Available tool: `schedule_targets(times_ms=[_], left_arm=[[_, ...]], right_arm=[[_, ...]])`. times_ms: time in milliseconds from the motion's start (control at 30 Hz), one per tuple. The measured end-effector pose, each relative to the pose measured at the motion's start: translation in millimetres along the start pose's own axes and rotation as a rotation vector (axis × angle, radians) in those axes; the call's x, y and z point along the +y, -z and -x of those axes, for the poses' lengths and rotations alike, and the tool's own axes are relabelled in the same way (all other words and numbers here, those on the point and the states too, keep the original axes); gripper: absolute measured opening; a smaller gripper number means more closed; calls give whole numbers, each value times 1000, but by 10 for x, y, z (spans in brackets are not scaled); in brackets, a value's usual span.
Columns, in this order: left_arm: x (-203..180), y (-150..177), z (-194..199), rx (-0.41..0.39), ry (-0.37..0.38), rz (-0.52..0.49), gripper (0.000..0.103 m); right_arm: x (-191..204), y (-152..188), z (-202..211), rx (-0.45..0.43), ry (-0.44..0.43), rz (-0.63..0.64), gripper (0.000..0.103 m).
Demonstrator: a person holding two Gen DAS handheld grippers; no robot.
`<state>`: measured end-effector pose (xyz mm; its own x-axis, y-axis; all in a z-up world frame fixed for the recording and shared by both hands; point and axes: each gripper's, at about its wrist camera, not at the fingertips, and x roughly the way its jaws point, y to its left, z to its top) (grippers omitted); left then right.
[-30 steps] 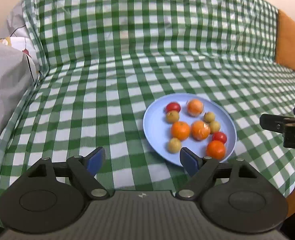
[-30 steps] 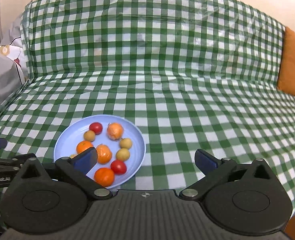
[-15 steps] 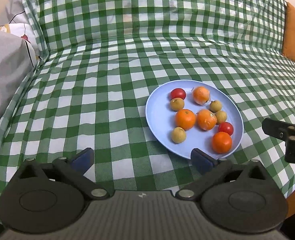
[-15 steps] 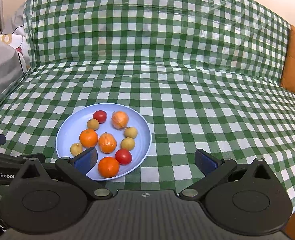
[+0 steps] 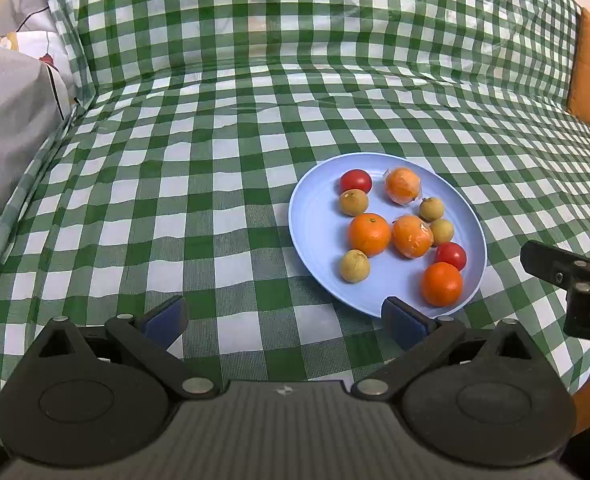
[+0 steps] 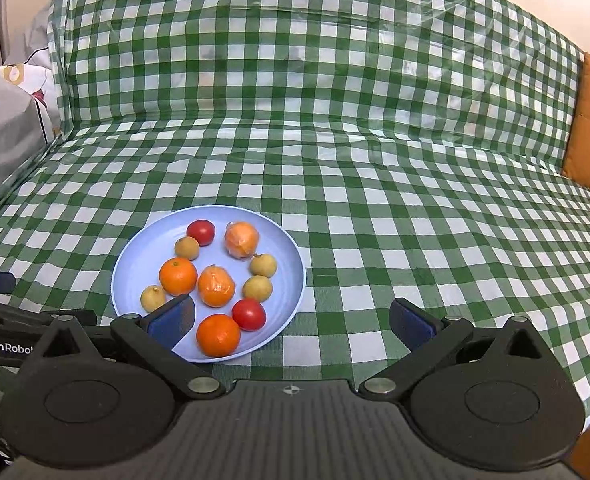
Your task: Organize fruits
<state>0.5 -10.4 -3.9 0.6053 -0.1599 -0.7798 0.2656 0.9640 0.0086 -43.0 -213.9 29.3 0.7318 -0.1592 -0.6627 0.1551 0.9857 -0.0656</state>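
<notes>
While both the left gripper and right gripper gape empty, plate fruits look light, roundish, roll-prone, two oranges possibly plastic-wrapped and slippery; pinch across the middle.

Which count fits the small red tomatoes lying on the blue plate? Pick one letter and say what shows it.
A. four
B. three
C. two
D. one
C: the blue plate holds two red tomatoes, one at the far side beside a small tan fruit, the other near the front next to an orange.
</notes>
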Motion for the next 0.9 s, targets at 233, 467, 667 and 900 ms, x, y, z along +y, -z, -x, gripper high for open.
schedule_targets(times_ms=[233,467,667,900], left_arm=[[-20,-1,0,1,4,3,103],[-15,-1,-1,1,5,5,103],[-25,-7,-10,4,5,7,103],[-42,-21,-64,25,-1,13,103]], right_arm=[[17,-3,-11,0,-4,9,102],[23,-3,-20,-3,-7,4,102],[31,-17,-45,-2,-12,-5,102],[33,-49,-82,4,-21,-19,102]])
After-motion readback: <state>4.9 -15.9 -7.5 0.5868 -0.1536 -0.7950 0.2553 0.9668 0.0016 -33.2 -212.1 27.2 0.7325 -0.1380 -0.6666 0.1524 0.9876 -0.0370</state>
